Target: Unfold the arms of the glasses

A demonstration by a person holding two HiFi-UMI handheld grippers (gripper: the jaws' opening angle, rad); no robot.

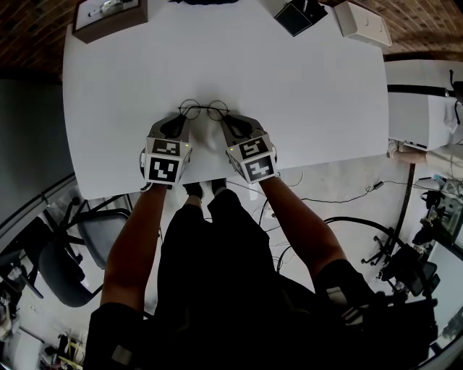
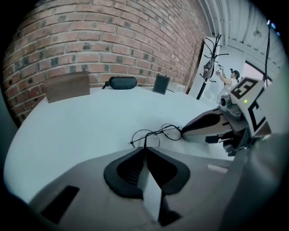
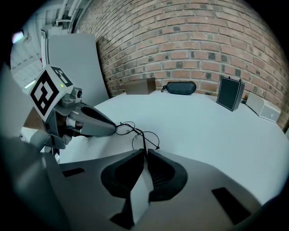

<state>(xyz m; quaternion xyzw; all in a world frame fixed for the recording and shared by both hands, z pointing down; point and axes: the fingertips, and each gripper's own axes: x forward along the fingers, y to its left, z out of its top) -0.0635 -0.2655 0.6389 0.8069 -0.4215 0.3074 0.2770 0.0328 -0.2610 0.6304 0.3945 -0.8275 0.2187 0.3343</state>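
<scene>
Jaws of left gripper (image 2: 145, 150) pinched shut on one thin temple arm, jaws of right gripper (image 3: 144, 151) on other. Round wire glasses (image 1: 204, 110) lie on white table (image 1: 304, 87) near front edge, between both tips. Each side gripped, apparently to swing arms open.

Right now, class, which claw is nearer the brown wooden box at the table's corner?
Left. The left claw grips the round dark wire glasses on the side toward the brown wooden box; the right claw grips their other side, farther off.
</scene>
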